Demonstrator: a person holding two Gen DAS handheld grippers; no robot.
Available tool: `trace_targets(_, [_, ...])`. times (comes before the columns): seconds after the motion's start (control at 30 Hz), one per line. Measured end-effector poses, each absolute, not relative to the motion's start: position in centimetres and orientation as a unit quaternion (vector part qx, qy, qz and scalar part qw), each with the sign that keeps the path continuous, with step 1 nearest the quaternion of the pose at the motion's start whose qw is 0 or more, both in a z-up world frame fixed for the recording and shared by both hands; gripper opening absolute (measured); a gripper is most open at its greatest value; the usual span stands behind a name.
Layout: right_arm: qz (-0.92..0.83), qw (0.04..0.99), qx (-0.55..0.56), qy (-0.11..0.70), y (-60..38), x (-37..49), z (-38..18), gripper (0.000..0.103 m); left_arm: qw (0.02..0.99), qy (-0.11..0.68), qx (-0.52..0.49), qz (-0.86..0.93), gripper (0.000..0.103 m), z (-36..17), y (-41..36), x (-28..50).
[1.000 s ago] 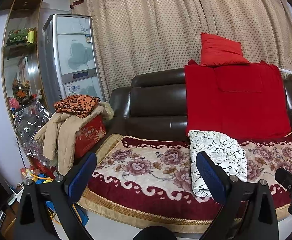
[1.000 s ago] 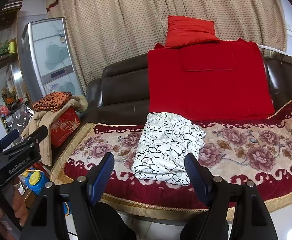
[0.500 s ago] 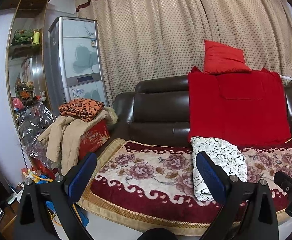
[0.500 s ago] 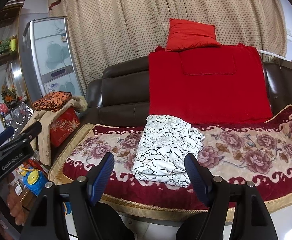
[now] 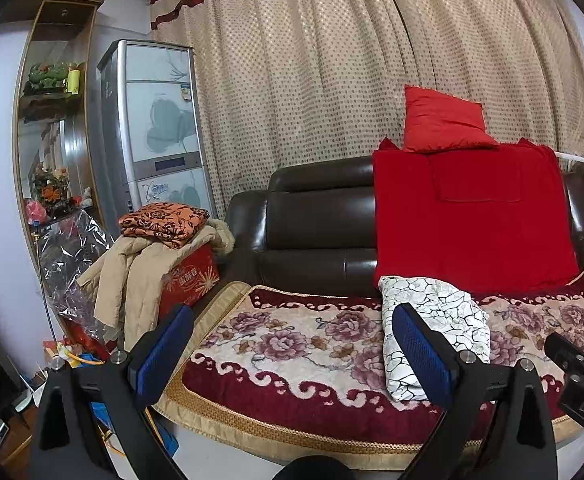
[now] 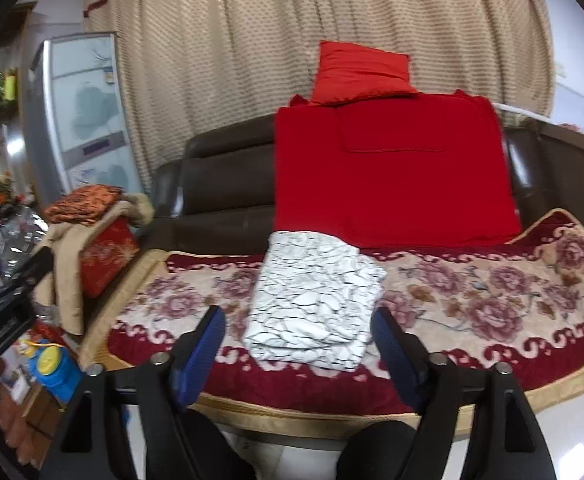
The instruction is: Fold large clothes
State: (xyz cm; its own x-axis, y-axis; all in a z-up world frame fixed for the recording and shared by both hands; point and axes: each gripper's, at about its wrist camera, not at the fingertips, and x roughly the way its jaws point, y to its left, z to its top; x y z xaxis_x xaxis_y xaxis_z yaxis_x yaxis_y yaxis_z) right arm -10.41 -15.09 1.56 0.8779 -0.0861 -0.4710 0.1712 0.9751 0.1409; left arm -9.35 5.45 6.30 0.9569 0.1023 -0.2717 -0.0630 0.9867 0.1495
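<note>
Both grippers, left gripper [image 5: 292,344] and right gripper [image 6: 297,346], hang spread wide and empty, off the sofa cover's [image 6: 491,292] front edge. The folded white garment [image 6: 315,300] lies mid-cover, running from its back edge toward the front.

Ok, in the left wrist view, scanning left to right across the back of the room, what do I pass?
Wooden shelf unit → fridge → orange patterned cloth on the red box → brown sofa back → red blanket.
</note>
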Motion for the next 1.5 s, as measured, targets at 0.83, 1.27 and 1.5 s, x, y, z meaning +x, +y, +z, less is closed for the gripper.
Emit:
trace_targets(0.83, [-0.108,0.961,0.071,0.245,-15.6,-8.9,1.5,0.082,0.984,0.159,0.085,0.013,0.099,5.2,2.8,-8.0])
trace_targets(1.27, [-0.110,0.961,0.064,0.248,-15.8,-8.0,1.2,0.082,0.981,0.172,0.085,-0.009,0.100,4.6,1.9,-6.7])
trace_targets(1.5, [-0.108,0.959,0.055,0.255,-15.6,-6.5,0.7,0.082,0.979,0.185,0.086,-0.021,0.100,3.8,1.3,-5.1])
